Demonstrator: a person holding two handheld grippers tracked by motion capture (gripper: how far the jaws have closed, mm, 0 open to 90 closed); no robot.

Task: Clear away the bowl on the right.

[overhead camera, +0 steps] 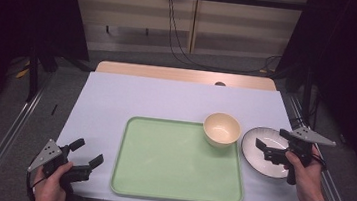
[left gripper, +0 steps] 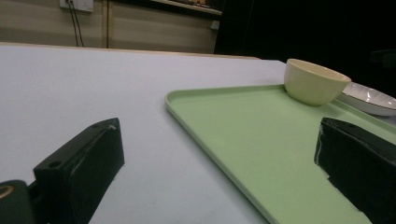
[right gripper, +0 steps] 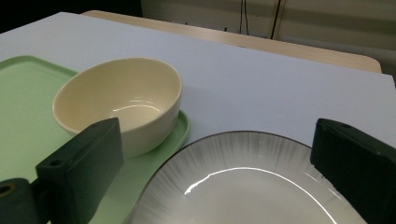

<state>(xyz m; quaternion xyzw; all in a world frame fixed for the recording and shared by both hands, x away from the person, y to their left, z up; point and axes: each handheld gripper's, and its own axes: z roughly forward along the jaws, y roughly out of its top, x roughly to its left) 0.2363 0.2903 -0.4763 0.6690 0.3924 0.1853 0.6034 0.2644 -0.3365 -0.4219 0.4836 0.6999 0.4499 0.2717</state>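
The right tongs [overhead camera: 268, 149] hovered over the white plate [overhead camera: 263, 150] at the right of the high view, jaws spread wide and holding nothing. The plate lay on the counter [overhead camera: 167, 97] just beside the green tray [overhead camera: 178, 161], and the cream bowl [overhead camera: 221, 129] sat in the tray's upper right corner, close to the plate's rim. The left tongs [overhead camera: 86, 155] waited at the lower left, also spread and empty. The step in hand was probably taking up the plate; the near rim was hidden under the tongs, so the bite point was uncertain. To do it well, one jaw should slide low under the rim, clear of the bowl, before closing gently
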